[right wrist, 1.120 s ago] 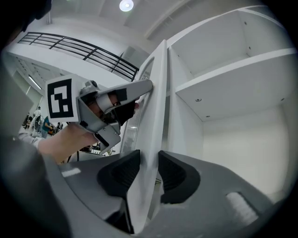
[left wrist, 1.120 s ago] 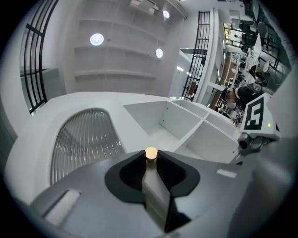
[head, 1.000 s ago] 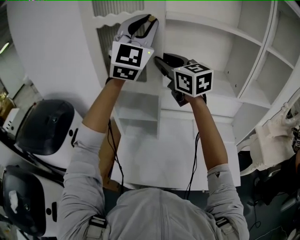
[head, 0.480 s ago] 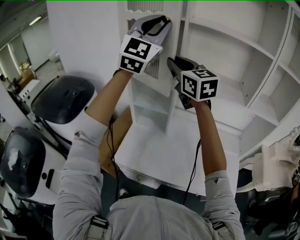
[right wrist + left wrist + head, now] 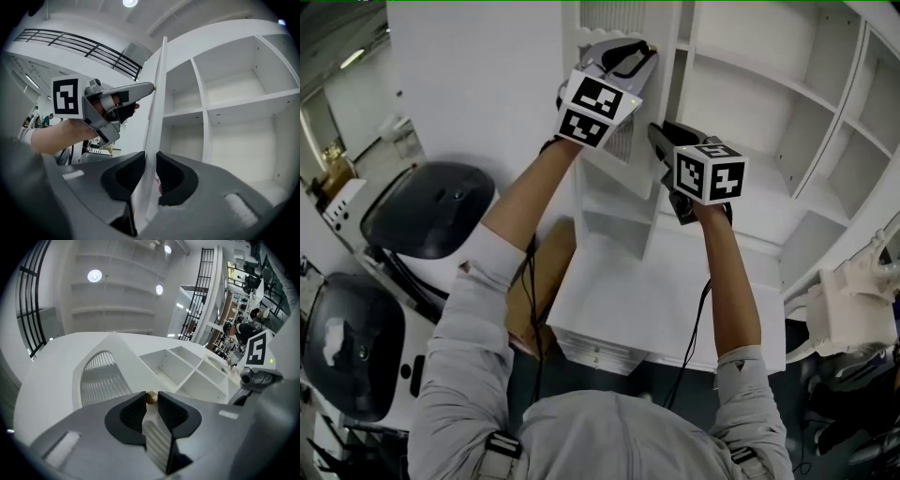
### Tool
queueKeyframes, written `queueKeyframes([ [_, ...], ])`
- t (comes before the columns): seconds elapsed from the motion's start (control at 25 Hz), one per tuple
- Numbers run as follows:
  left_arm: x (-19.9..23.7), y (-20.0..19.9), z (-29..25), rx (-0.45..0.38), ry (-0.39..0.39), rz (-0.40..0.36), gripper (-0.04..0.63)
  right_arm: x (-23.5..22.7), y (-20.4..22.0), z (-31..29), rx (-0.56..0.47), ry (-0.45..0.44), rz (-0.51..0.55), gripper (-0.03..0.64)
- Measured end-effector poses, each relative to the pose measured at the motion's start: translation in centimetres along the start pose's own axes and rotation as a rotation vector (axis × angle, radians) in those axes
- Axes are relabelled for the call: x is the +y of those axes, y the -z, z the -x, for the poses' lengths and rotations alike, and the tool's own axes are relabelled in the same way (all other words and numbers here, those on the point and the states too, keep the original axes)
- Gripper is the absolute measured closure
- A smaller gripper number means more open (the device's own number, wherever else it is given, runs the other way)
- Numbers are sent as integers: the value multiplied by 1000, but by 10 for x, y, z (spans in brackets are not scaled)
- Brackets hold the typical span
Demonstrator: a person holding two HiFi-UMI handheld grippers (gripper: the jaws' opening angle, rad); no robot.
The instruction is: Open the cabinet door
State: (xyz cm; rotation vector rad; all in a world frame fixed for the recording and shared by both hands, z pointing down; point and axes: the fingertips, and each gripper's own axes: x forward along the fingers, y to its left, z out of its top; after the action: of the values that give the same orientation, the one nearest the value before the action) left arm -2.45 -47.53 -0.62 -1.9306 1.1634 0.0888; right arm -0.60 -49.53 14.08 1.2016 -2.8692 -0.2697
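Observation:
The white cabinet door (image 5: 621, 19) with a louvred arched panel (image 5: 101, 378) stands swung part way out from the cabinet. My left gripper (image 5: 645, 54) is shut on the door's small brass knob (image 5: 151, 398), which sits between its fingertips. My right gripper (image 5: 658, 133) is just below and to the right of it, at the door's free edge (image 5: 157, 108). Its jaws are closing with that edge between them, and both pads touch the panel. In the right gripper view the left gripper (image 5: 151, 87) shows holding the knob on the door's outer face.
Open white shelves (image 5: 769, 94) fill the cabinet behind and to the right of the door. A white platform (image 5: 656, 300) lies below my arms, with a cardboard box (image 5: 546, 272) beside it. Dark domed machines (image 5: 427, 206) stand at the left, a white frame (image 5: 853, 300) at the right.
The door has swung farther out from the cabinet, and both grippers have travelled with it. The right gripper has come up closer to the left gripper along the door's edge.

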Motion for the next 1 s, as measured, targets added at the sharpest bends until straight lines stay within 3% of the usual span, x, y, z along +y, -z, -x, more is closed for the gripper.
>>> queueKeyframes([
  [0.36,20,-14,48,-83,63,80,492,56,-9,7,-1,94,28,546],
  [0.76,75,-8,117,-135,98,201,480,146,-22,-21,-12,149,104,525],
  [1.0,106,4,146,-158,131,263,479,185,-25,-45,-36,140,91,528],
])
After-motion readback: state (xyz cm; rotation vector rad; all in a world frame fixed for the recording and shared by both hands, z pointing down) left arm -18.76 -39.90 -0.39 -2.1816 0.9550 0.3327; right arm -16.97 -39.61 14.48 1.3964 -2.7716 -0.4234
